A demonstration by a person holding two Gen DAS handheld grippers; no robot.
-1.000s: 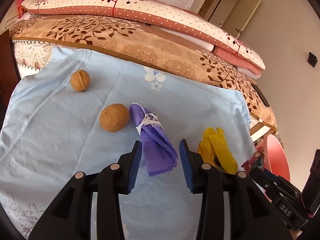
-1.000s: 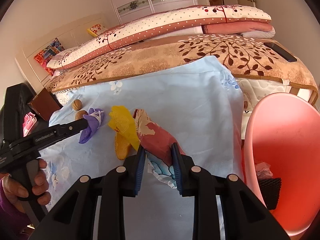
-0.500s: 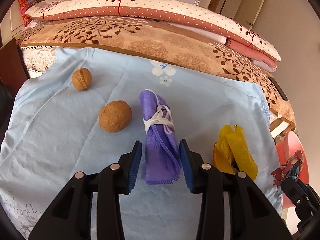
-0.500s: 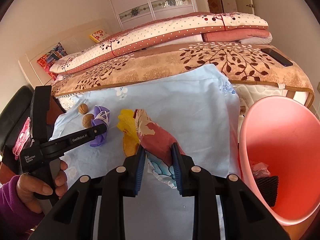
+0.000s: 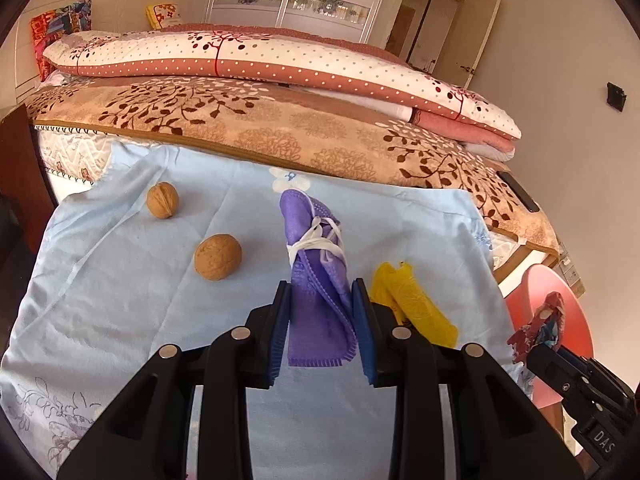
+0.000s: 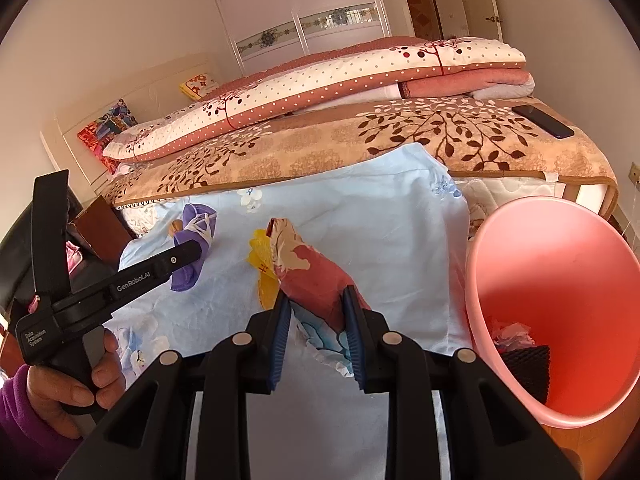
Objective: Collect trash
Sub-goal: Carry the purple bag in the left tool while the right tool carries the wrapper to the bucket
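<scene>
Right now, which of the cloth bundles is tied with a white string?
The purple bundle between the left gripper's fingers. The yellow bundle on the sheet and the red floral bundle carry no string.

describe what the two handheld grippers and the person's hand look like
Both grippers, left and right, are matte black plastic with blue ribbed pads on the fingers and silver round screws. The left one's body carries white "GenRobot.AI" and "Data Acquisition System" lettering. The bare hand shows a purple sleeve.

The left claw (image 6: 188, 254) reads "GenRobot.AI"; its handle (image 6: 36, 338), "Data Acquisition System".
</scene>
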